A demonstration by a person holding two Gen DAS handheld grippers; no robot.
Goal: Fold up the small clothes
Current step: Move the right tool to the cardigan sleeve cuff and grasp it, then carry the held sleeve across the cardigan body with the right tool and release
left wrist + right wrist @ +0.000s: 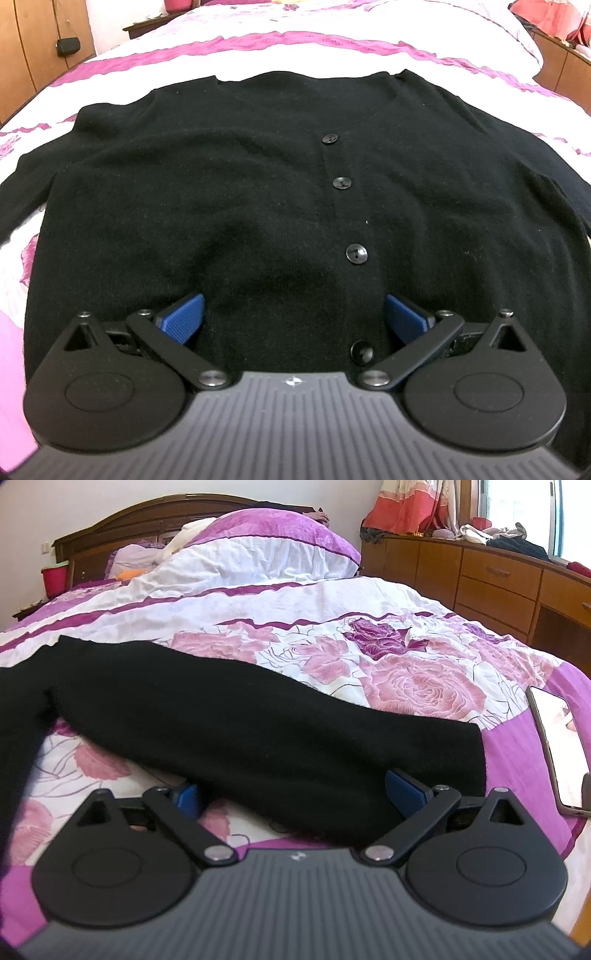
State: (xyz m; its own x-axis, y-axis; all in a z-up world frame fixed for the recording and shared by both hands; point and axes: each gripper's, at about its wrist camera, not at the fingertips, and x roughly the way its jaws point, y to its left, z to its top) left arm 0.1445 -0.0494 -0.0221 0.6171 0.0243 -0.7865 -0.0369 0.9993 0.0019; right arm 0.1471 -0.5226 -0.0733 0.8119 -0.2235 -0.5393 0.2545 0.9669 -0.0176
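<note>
Your left tool [293, 317] sits nearest, fingers spread wide over the bottom hem of the black cardigan [258, 192], gripping nothing. The cardigan lies flat on the bed [258, 48], front up, its buttons [356, 254] done up in a row. Your right tool [295, 794] is also spread wide, straddling the sleeve [258, 723] near the cuff. A phone [557, 746] lies to the right.
</note>
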